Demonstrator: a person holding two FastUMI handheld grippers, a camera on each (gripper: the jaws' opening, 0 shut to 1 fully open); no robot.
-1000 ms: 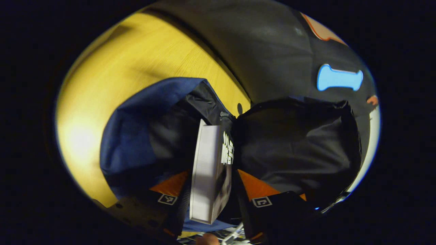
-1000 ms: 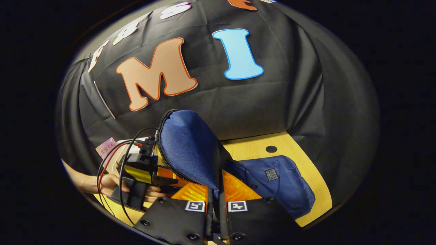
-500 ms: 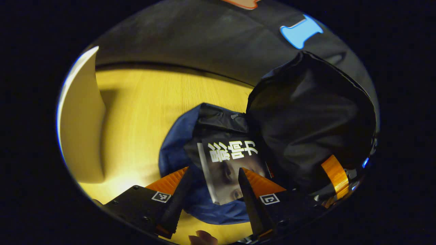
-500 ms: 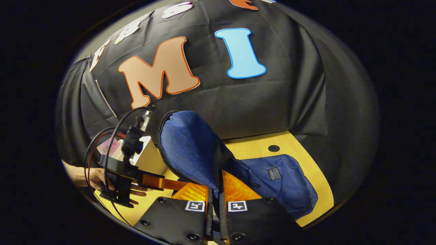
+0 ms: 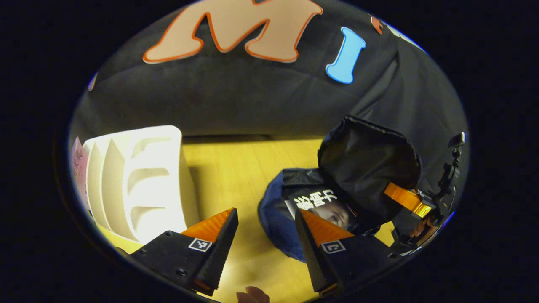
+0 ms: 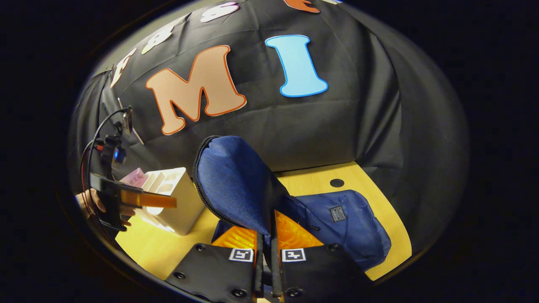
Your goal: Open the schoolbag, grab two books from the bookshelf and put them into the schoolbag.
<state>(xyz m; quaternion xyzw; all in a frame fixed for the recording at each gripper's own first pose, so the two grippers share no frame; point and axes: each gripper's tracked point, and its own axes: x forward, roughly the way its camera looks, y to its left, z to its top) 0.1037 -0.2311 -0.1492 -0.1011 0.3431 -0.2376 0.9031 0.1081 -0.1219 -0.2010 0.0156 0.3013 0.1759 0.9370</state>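
The blue schoolbag lies on the wooden table, and its flap is held upright by my right gripper, shut on the flap's edge. In the left gripper view the bag gapes under its raised black lining. A book with a dark printed cover rests inside. My left gripper is open with nothing in it, above the table just left of the bag. The white bookshelf stands to the left and holds a pink book.
From the right gripper view, the left gripper and the hand holding it hover in front of the bookshelf and pink book. The right gripper shows at the flap. A round hole marks the table's back.
My left gripper let go of the book inside the bag, opened, and drew back left toward the bookshelf. The right gripper stays shut on the raised flap.
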